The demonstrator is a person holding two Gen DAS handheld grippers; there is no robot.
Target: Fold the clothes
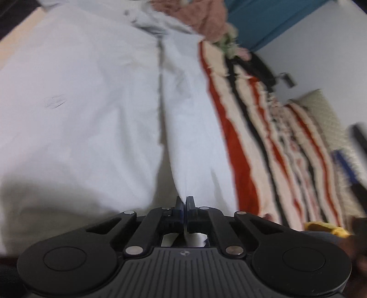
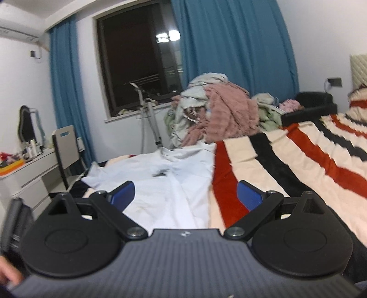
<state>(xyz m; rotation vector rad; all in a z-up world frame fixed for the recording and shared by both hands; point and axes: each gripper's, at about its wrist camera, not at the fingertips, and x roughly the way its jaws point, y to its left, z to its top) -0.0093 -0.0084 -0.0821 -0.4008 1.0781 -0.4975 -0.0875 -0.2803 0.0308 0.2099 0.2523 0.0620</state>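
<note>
Left wrist view: my left gripper [image 1: 184,201] sits at the bottom of the frame with its jaws pressed together on a pinched fold of the white shirt [image 1: 91,103]. The cloth rises from between the fingertips in a narrow ridge and widens as it runs away from me. A bit of white fabric also shows through the gap behind the fingers. Beyond the pinch, the shirt spreads flat across the left and middle of the frame; a dark line, a seam or placket, runs up its centre, and a faint grey mark sits on its left half. To the right of the shirt lies the striped blanket [image 1: 275,142], in red, cream and black bands. Farther off, at the top, I see the edge of a pink fuzzy garment [image 1: 206,18], blurred.

In the right wrist view, my right gripper [image 2: 185,194] is spread wide with nothing between its blue pads [image 2: 248,194]. It hangs above the near end of the same shirt [image 2: 160,183], which lies on the bed with the striped blanket [image 2: 298,160] beside it on the right. Past the shirt's far end stands a heap of unfolded clothes [image 2: 218,110], pink and pale green. Behind that hang blue curtains [image 2: 229,45] around a dark window [image 2: 137,57], and a white desk [image 2: 29,174] stands at the far left.
</note>
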